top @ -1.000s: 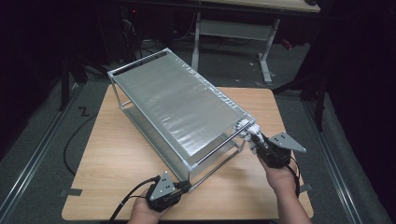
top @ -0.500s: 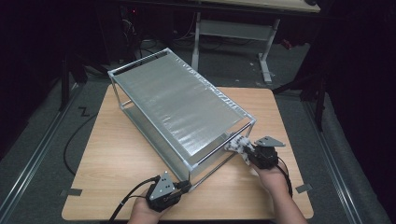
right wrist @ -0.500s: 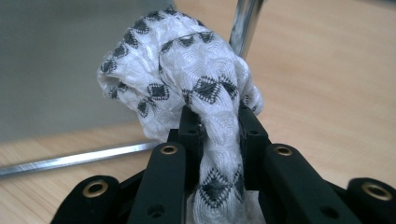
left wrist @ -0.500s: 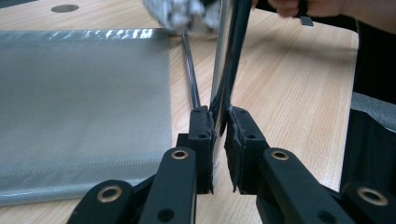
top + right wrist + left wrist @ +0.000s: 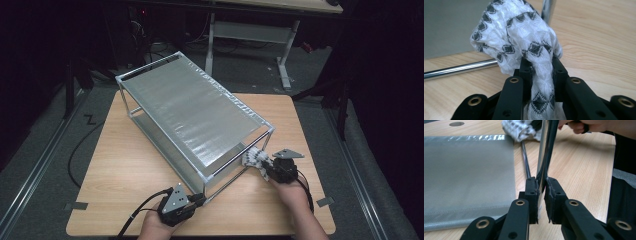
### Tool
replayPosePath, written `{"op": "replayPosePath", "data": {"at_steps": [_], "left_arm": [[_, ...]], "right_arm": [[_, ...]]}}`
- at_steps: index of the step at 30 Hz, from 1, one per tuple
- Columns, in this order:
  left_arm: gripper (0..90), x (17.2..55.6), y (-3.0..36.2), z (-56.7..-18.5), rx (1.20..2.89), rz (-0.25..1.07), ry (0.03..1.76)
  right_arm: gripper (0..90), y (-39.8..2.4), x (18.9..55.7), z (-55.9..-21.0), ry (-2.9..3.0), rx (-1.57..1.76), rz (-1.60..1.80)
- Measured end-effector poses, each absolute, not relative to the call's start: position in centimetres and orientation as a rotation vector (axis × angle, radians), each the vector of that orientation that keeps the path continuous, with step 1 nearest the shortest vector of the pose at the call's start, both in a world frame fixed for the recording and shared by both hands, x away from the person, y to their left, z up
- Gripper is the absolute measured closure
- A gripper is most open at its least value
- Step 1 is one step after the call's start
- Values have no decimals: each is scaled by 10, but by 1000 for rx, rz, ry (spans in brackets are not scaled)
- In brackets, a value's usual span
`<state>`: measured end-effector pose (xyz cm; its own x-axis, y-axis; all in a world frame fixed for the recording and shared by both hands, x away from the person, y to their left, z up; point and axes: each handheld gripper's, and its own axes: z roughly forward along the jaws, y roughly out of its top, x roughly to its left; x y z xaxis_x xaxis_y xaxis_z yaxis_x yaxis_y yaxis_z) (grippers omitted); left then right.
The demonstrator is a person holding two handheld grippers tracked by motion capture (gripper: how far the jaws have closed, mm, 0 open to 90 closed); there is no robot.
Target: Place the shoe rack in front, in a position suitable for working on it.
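Observation:
A chrome rack [image 5: 195,117] with silvery shelves stands slantwise on the wooden table [image 5: 125,170]. My left gripper [image 5: 199,198] is at the rack's near corner, shut on the upright chrome post [image 5: 546,150], which sits between the pads of the left gripper [image 5: 541,187]. My right gripper [image 5: 262,167] is shut on a bunched white cloth with black diamonds [image 5: 253,159]. The cloth [image 5: 519,32] bulges past the fingertips of the right gripper [image 5: 541,66] and rests against the rack's right post [image 5: 548,8], low down above the bottom bar [image 5: 456,68].
The lower shelf [image 5: 466,170] lies just left of the held post. Bare tabletop lies to the rack's left and along the front edge. A second table [image 5: 260,30] stands behind, with cables on the dark floor [image 5: 75,150].
The right gripper has carried the cloth down from the rack's top right corner to the lower part of that post. The left gripper has stayed clamped on the near post.

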<state>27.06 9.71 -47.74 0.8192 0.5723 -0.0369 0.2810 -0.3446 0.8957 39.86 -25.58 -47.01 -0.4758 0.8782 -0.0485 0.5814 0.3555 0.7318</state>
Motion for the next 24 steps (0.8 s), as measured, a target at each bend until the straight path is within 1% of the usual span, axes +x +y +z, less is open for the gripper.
{"op": "replayPosePath", "data": {"at_steps": [4, 15, 19, 24], "left_arm": [[809, 274, 91, -477, 1948, 335, 645], [808, 283, 75, -476, 1956, 326, 619], [808, 283, 75, -476, 1959, 324, 616], [809, 278, 82, -476, 1962, 339, 619]], "right_arm": [[762, -270, 385, -461, 2126, 1290, 929], [762, -319, 357, -448, 1915, 1432, 929], [762, -325, 358, -450, 1883, 1447, 936], [762, -321, 367, -448, 1860, 1428, 944]]}}
